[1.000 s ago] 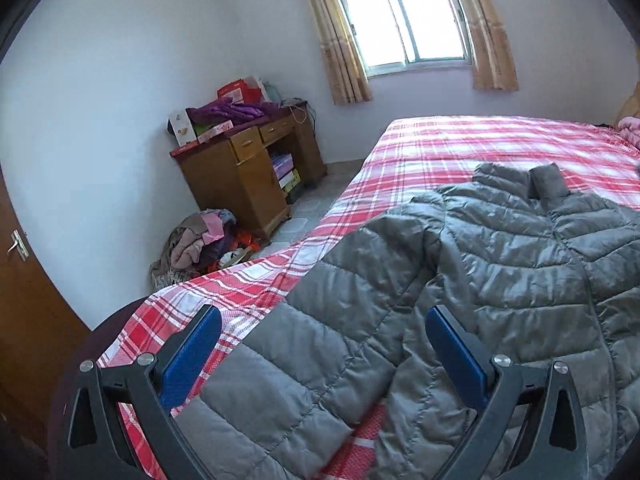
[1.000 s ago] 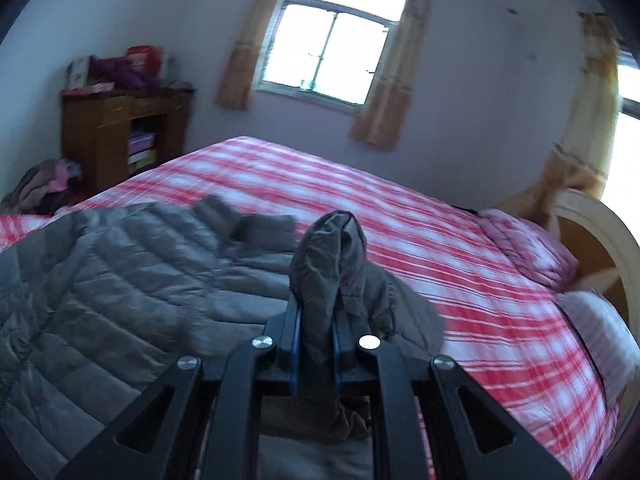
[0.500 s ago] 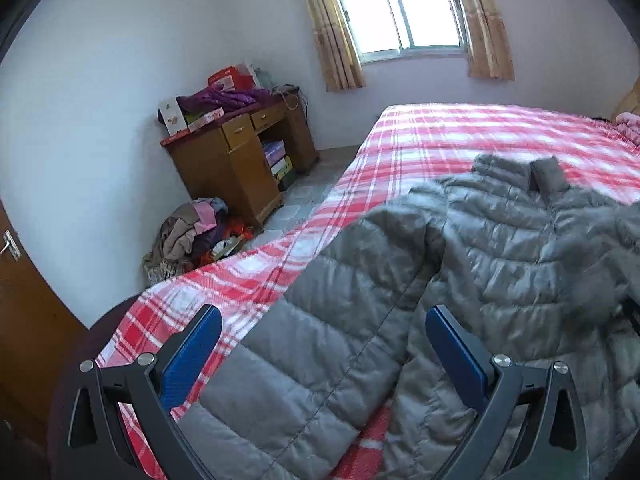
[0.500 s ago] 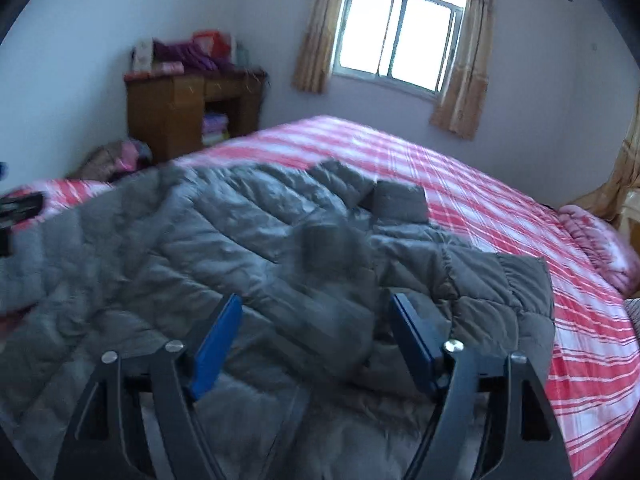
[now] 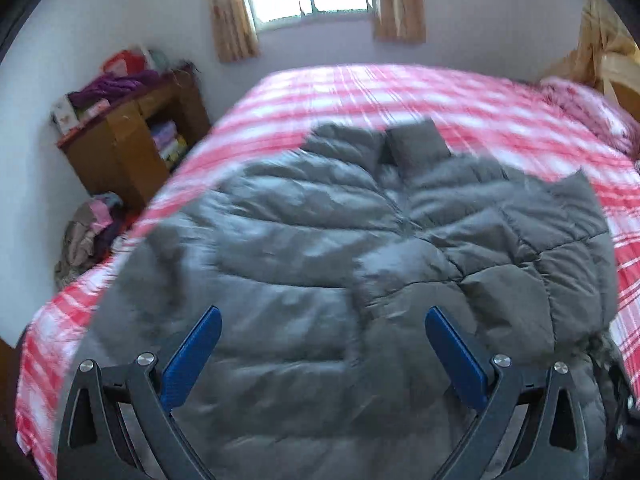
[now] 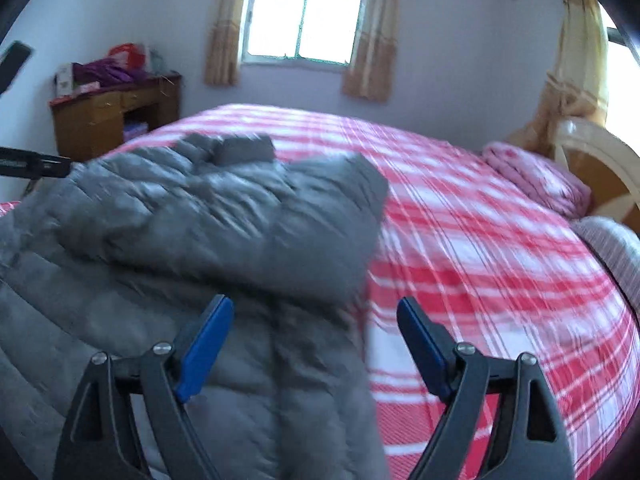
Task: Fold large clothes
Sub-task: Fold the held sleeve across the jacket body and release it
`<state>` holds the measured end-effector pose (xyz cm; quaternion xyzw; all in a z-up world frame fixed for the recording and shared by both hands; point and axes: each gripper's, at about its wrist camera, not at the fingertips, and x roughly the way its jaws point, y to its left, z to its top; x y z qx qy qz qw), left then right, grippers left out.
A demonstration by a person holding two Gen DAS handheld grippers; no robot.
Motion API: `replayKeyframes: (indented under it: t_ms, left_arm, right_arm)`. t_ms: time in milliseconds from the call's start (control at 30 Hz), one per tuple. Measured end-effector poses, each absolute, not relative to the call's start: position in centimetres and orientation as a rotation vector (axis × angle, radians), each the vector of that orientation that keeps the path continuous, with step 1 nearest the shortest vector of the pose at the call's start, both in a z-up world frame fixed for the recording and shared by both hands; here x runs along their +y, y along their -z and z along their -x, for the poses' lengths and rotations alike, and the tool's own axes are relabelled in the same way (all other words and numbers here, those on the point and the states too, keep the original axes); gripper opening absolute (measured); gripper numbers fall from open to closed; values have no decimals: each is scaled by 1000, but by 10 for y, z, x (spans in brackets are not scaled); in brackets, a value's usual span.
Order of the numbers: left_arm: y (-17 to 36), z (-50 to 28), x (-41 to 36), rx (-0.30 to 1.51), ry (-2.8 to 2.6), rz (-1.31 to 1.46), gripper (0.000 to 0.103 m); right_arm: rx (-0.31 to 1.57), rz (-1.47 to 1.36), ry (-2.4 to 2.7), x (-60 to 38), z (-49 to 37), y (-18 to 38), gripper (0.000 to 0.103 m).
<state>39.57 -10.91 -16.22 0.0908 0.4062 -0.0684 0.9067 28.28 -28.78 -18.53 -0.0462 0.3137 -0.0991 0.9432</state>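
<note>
A grey quilted puffer jacket (image 5: 320, 240) lies spread on the red and white checked bed (image 5: 440, 92), collar toward the window. Its right sleeve (image 5: 560, 248) lies folded across the body. My left gripper (image 5: 322, 344) is open and empty, above the jacket's lower front. My right gripper (image 6: 314, 336) is open and empty, over the jacket's right edge (image 6: 320, 360), with the folded sleeve (image 6: 280, 220) just beyond it. Both views are motion-blurred.
A wooden desk (image 5: 132, 144) piled with clothes and boxes stands by the left wall, with a heap of clothes (image 5: 88, 236) on the floor beside it. A pink pillow (image 6: 536, 176) and the headboard (image 6: 596, 168) are at the right. The left gripper's edge shows at far left in the right wrist view (image 6: 32, 162).
My right gripper let go of the sleeve, which now lies folded over the jacket's body, and drew back. My left gripper swung right, from the left sleeve toward the jacket's middle.
</note>
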Motion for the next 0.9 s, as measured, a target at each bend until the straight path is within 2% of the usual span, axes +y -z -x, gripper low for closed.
replayKeyframes:
  t_ms: [67, 100, 133, 200, 233, 300, 500, 600, 633, 667, 733, 833, 867, 900]
  left_arm:
    - [180, -409, -127, 873, 153, -211, 96]
    - [186, -413, -134, 879, 162, -217, 73]
    - [189, -414, -137, 891, 175, -219, 42]
    - [192, -416, -141, 918, 207, -211, 15]
    - [190, -413, -139, 898, 207, -218, 12]
    - [177, -405, -131, 830, 184, -256, 11]
    - [133, -383, -75, 668, 96, -284, 10]
    - [139, -379, -57, 647, 36, -354, 10]
    - [147, -381, -56, 665, 12, -381, 13]
    - [154, -384, -55, 690, -3, -396, 18]
    - [165, -389, -56, 726, -50, -420, 51]
    - [155, -384, -53, 676, -78, -384, 65]
    - [146, -381, -50, 646, -90, -363, 69]
    - [133, -376, -48, 594, -94, -333, 79]
  right_arm:
    - [667, 84, 202, -293, -283, 199, 86]
    - [678, 85, 204, -295, -282, 202, 86]
    - [694, 89, 206, -295, -282, 207, 86]
    - [722, 87, 208, -299, -281, 211, 86]
    - [725, 76, 209, -301, -280, 211, 87]
    - [744, 43, 211, -308, -281, 214, 90]
    - [768, -26, 212, -324, -276, 221, 91]
    - [778, -19, 216, -324, -277, 223, 91]
    - [781, -16, 217, -323, -278, 223, 91]
    - [785, -11, 219, -322, -280, 224, 92]
    - [807, -7, 216, -321, -283, 226, 93]
    - [868, -68, 144, -331, -286, 225, 93]
    - [899, -77, 130, -334, -285, 222, 91]
    - [910, -76, 129, -337, -281, 214, 85]
